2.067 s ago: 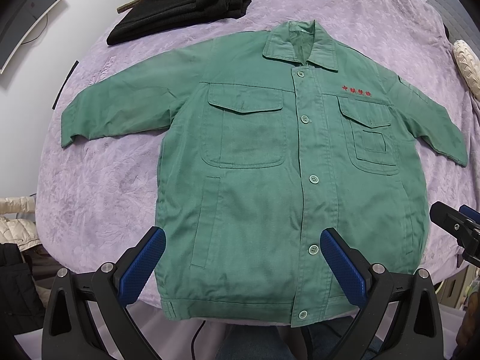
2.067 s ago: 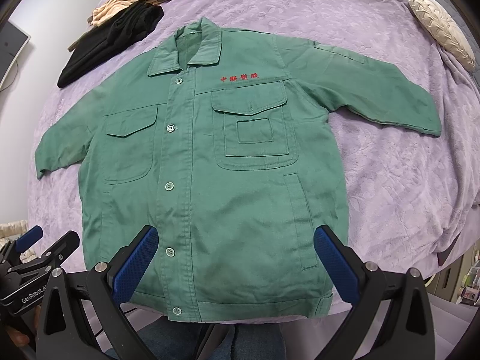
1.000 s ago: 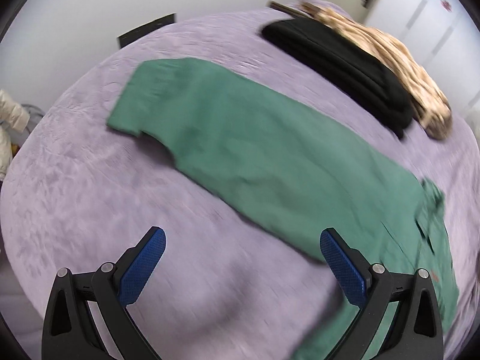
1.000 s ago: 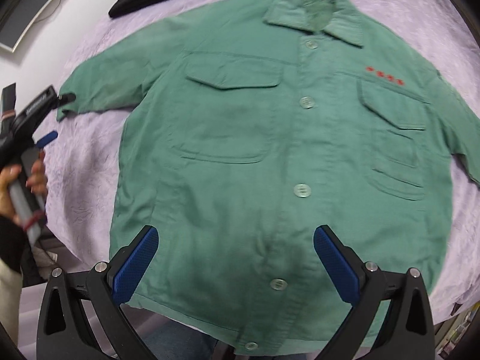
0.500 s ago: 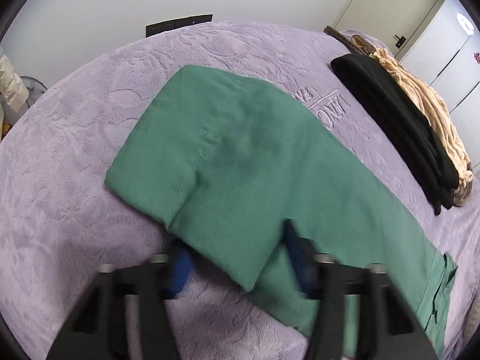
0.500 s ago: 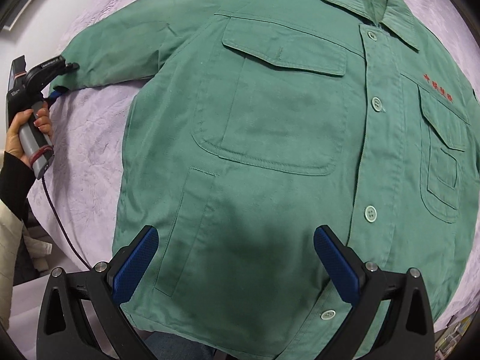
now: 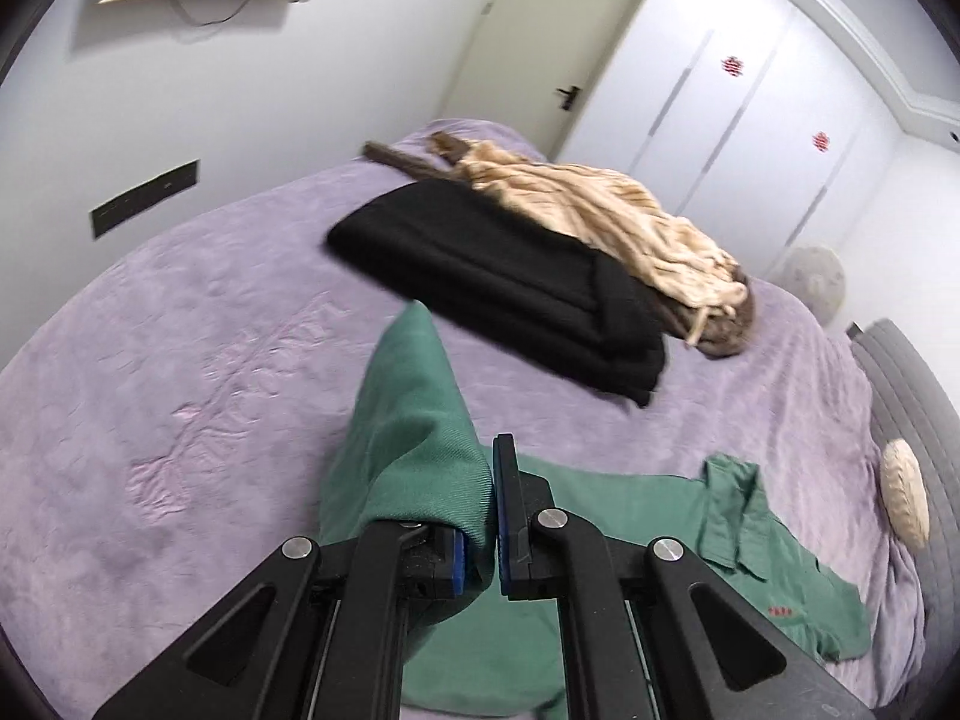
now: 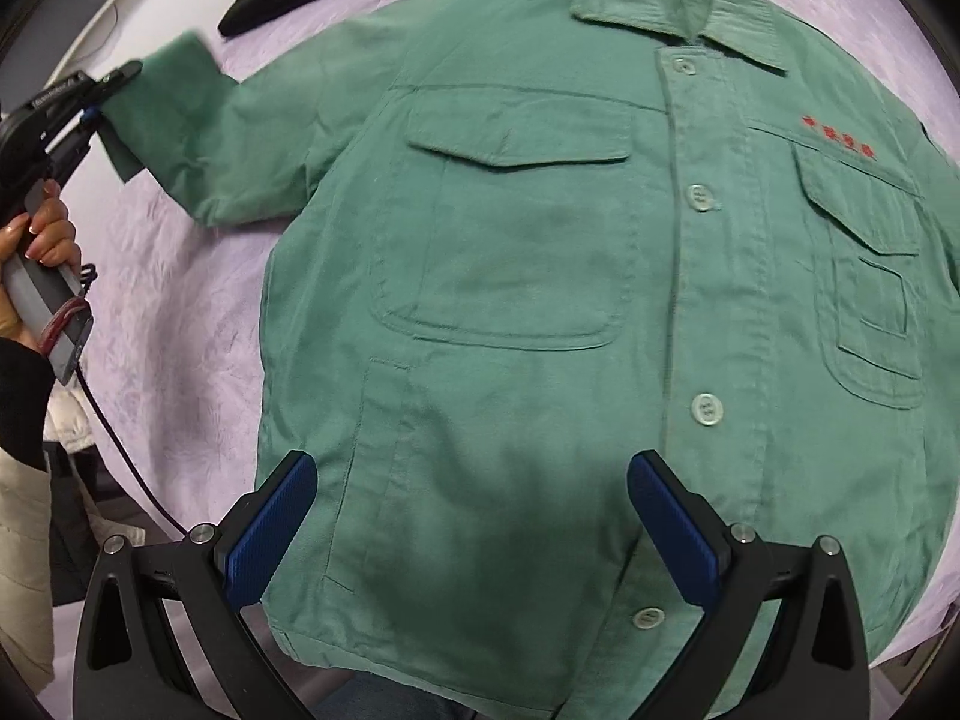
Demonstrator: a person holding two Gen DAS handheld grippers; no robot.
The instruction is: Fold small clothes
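A green buttoned jacket [image 8: 540,276] with red lettering lies face up on the purple bed cover [image 8: 180,324]. My left gripper [image 7: 480,531] is shut on the cuff of the jacket's sleeve [image 7: 414,420] and holds it lifted off the bed. In the right wrist view the left gripper [image 8: 102,90] shows at the far left, with the sleeve [image 8: 180,102] raised. My right gripper [image 8: 471,516] is open and empty, low over the jacket's lower front near the hem. The jacket's collar [image 7: 732,510] shows in the left wrist view.
A folded black garment [image 7: 504,288] and a beige bundle [image 7: 606,222] lie on the far part of the bed. A round cream cushion [image 7: 906,498] sits at the right edge. White wardrobe doors [image 7: 750,120] and a wall stand behind.
My left gripper closed on the sleeve cuff and lifted it off the bed. My right gripper moved lower and closer over the jacket's front, still open.
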